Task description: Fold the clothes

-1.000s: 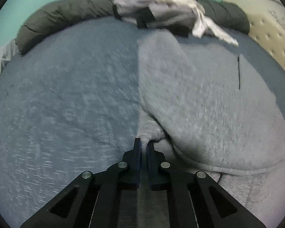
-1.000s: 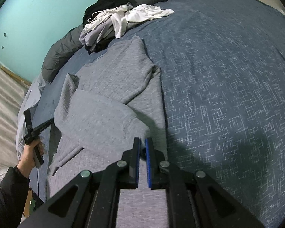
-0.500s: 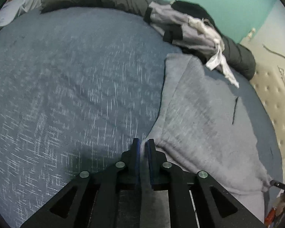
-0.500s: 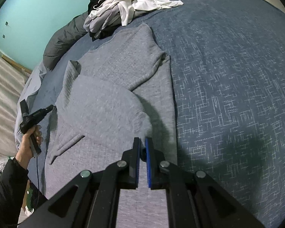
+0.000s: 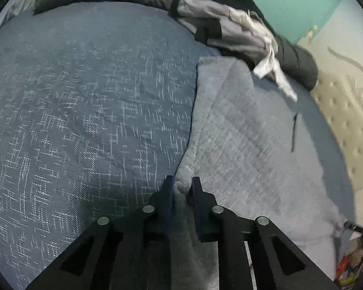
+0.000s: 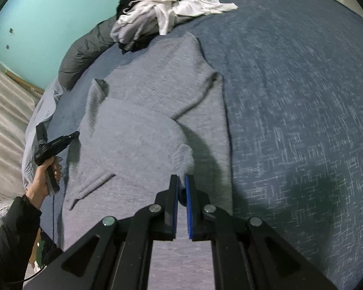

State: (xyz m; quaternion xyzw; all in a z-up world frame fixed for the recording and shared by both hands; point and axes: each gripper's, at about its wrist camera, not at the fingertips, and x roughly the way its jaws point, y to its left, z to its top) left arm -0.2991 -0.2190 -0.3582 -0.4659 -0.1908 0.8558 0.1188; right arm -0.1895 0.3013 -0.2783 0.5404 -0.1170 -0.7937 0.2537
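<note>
A grey sweatshirt (image 5: 242, 145) lies spread on the blue bed cover (image 5: 84, 120). My left gripper (image 5: 182, 186) is shut on a bunch of its left edge, and the cloth fills the narrow gap between the pads. In the right wrist view the sweatshirt (image 6: 145, 91) has one part folded over its body. My right gripper (image 6: 182, 183) is shut on the tip of that fold, held a little above the garment. A hand in a black sleeve holds the left gripper (image 6: 73, 135) at the garment's far left edge.
A pile of white, grey and black clothes (image 6: 162, 17) sits at the far end of the bed against a dark puffy quilt (image 6: 84, 48). A beige tufted headboard (image 5: 346, 111) borders the right side. The bed cover (image 6: 290, 96) stretches wide to the right.
The left wrist view has rolled and shifted along the sweatshirt's edge. Its jaws stand slightly wider, with more cloth bunched between them. The right gripper has hardly moved.
</note>
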